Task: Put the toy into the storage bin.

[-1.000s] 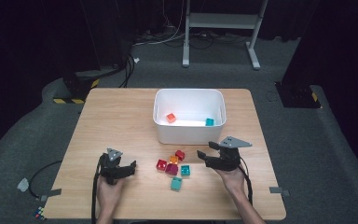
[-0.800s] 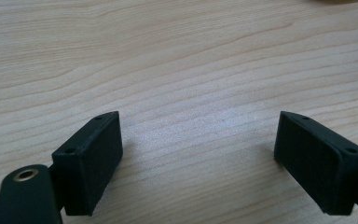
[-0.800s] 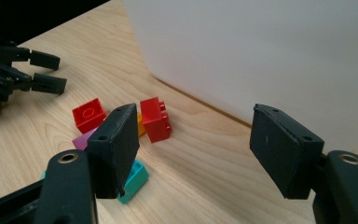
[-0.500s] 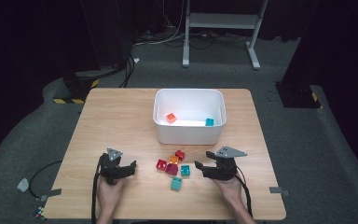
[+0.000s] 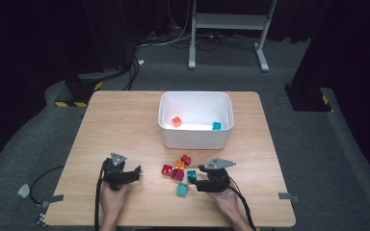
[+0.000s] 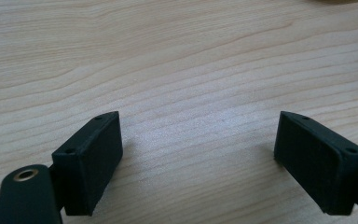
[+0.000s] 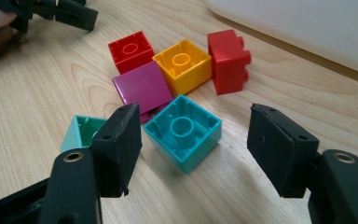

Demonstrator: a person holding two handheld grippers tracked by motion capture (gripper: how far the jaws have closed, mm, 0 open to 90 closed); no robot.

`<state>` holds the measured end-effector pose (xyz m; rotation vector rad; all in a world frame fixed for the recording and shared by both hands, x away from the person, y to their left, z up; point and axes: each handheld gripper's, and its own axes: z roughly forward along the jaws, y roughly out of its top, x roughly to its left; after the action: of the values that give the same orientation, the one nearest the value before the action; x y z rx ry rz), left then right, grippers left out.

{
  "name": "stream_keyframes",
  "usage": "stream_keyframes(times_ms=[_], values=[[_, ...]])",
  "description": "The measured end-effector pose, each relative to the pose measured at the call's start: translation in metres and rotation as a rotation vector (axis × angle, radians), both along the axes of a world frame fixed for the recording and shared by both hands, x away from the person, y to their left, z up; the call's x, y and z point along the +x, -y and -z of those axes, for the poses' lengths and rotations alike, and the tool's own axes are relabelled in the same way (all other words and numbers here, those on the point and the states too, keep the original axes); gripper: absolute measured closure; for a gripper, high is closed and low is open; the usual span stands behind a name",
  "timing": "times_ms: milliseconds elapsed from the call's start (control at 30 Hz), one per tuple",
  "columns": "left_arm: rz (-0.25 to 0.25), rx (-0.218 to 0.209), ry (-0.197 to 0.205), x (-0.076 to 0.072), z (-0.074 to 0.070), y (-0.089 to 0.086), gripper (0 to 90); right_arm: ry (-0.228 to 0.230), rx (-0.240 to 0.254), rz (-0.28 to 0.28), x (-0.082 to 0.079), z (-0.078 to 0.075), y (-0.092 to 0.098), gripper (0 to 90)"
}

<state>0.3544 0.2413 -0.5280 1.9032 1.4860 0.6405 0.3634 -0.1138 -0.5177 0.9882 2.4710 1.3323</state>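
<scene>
A loose cluster of toy bricks lies in front of the white bin: two red, one orange, one magenta, a teal one and a paler teal one. My right gripper is low over the table with the teal brick between its jaws. The jaws have just been closing, and a gap remains on both sides. My left gripper rests open on bare wood, left of the cluster.
Inside the bin lie an orange brick and a teal brick. The bin's wall stands just behind the cluster. Beyond the wooden table are dark floor, cables and a white stand.
My right gripper has come down and left from above the table's right side to the brick cluster, so the teal brick now sits between its jaws. The left gripper has stayed put.
</scene>
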Motion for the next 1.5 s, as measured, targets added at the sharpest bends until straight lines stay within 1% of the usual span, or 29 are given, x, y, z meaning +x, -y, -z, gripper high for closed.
stream_keyframes(times_ms=[133, 167, 200, 267, 367, 533, 600, 733, 767, 1067, 1300, 1367, 1433, 1500], values=[[0.000, 0.000, 0.000, 0.000, 0.000, 0.000, 15.3, 0.003, -0.019, -0.008, 0.000, 0.001, -0.007, 36.4], [0.000, 0.000, -0.001, 0.000, 0.000, 0.000, 15.3, 0.004, -0.032, -0.014, 0.000, 0.002, -0.010, 37.0], [0.000, 0.000, -0.001, 0.000, 0.000, 0.000, 15.3, 0.004, -0.032, -0.014, 0.000, 0.002, -0.010, 37.0], [0.000, 0.000, 0.000, 0.000, 0.000, 0.000, 15.4, 0.014, -0.051, -0.017, 0.001, 0.003, -0.014, 37.6], [0.000, 0.000, -0.001, 0.000, 0.000, 0.000, 15.3, 0.017, -0.071, -0.016, 0.001, 0.005, -0.017, 40.0], [0.000, -0.001, 0.001, 0.000, 0.000, 0.000, 15.4, 0.034, -0.097, 0.000, 0.000, 0.005, -0.019, 45.2], [0.000, -0.001, 0.001, 0.000, 0.000, 0.000, 15.3, 0.044, -0.113, 0.002, -0.001, 0.004, -0.020, 45.7], [0.000, -0.001, 0.001, 0.000, 0.000, 0.000, 15.4, 0.060, -0.129, 0.010, -0.002, 0.003, -0.020, 46.4], [0.000, -0.001, 0.001, 0.000, 0.000, 0.000, 15.3, 0.071, -0.135, 0.010, -0.002, 0.003, -0.020, 46.7], [0.000, -0.001, 0.001, 0.000, 0.000, 0.000, 15.3, 0.076, -0.142, 0.016, -0.003, -0.001, -0.017, 46.9], [0.000, -0.001, 0.001, 0.000, 0.000, 0.000, 15.3, 0.088, -0.124, 0.028, -0.003, -0.005, -0.012, 47.0], [0.001, -0.002, 0.000, 0.000, 0.000, 0.000, 15.3, 0.084, -0.122, 0.033, -0.003, -0.007, -0.010, 47.0], [0.001, -0.002, 0.000, 0.000, 0.000, 0.000, 15.3, 0.092, -0.127, 0.034, -0.003, -0.010, -0.008, 47.0], [0.001, -0.002, 0.000, 0.000, 0.000, 0.000, 15.3, 0.094, -0.110, 0.047, -0.001, -0.015, -0.003, 47.1]])
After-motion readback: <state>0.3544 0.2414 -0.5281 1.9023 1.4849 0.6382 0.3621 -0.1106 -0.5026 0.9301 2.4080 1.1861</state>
